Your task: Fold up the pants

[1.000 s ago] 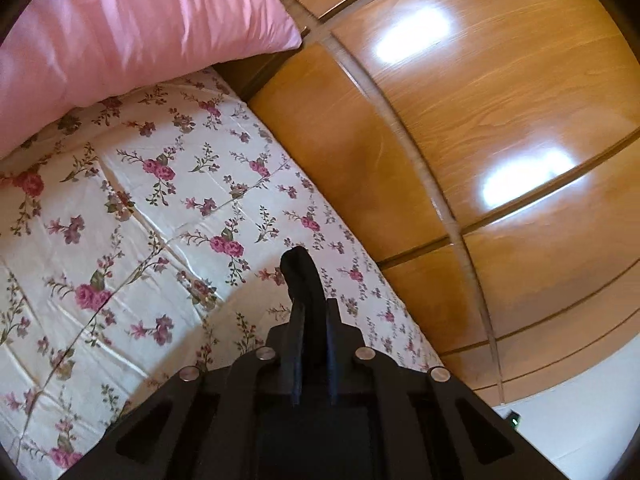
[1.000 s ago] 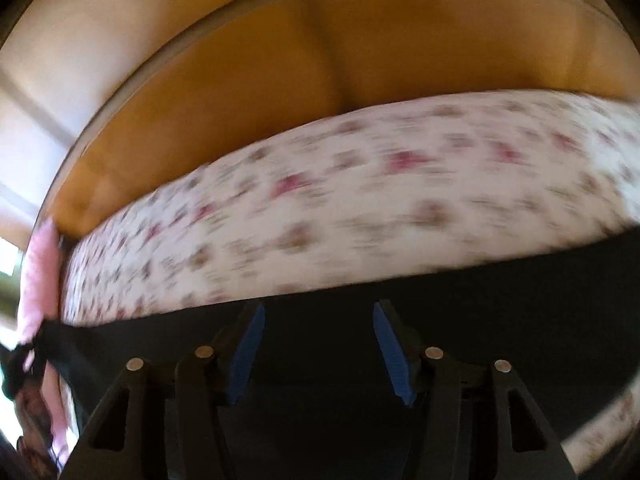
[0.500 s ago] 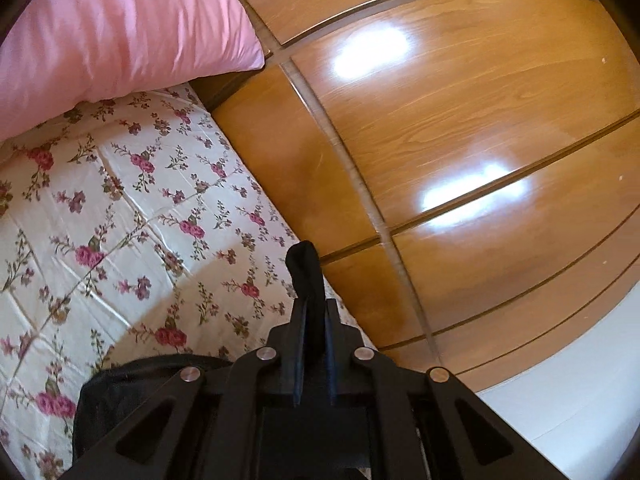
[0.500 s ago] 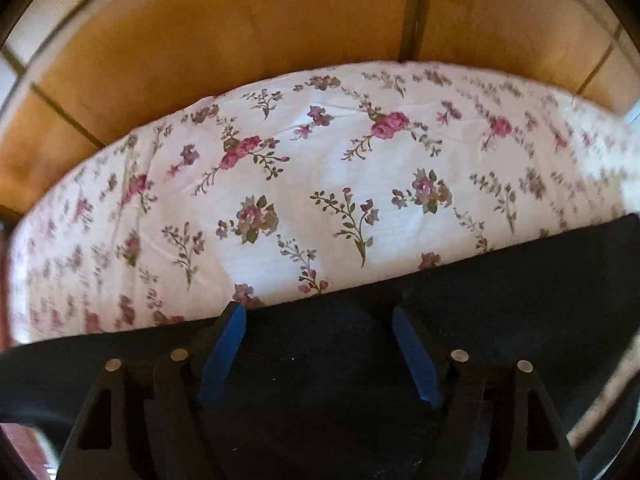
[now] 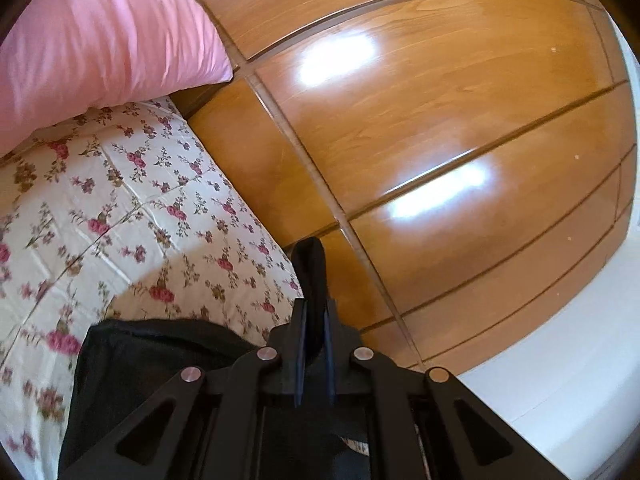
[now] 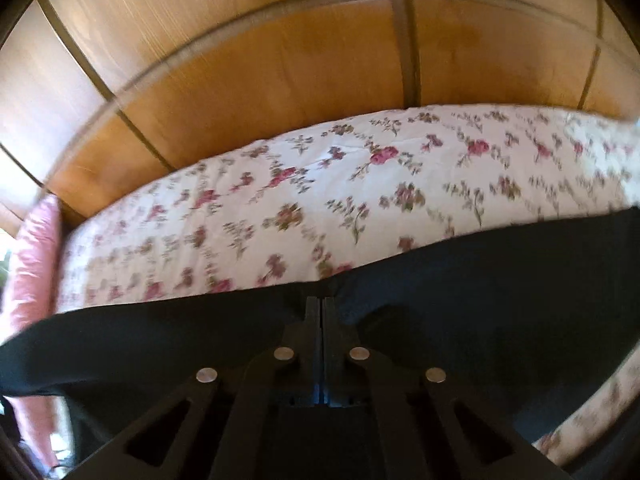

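Observation:
The black pants (image 6: 500,280) lie across the floral bed sheet (image 6: 360,184) in the right wrist view. My right gripper (image 6: 319,304) is shut on the pants' far edge, and the cloth puckers at its tips. In the left wrist view my left gripper (image 5: 315,312) is shut on a bunch of the black pants (image 5: 314,264) that sticks up between its fingers, and more of the cloth (image 5: 140,364) hangs at lower left above the sheet (image 5: 120,216).
A pink pillow (image 5: 100,44) lies at the head of the bed, and it also shows in the right wrist view (image 6: 32,272). Glossy wooden wardrobe panels (image 5: 440,140) stand right against the bed's far side. A white surface (image 5: 560,380) lies at lower right.
My right gripper has closed on the pants' edge; it was open half a second ago. My left gripper has swung toward the wardrobe with its cloth, and more black fabric shows below it.

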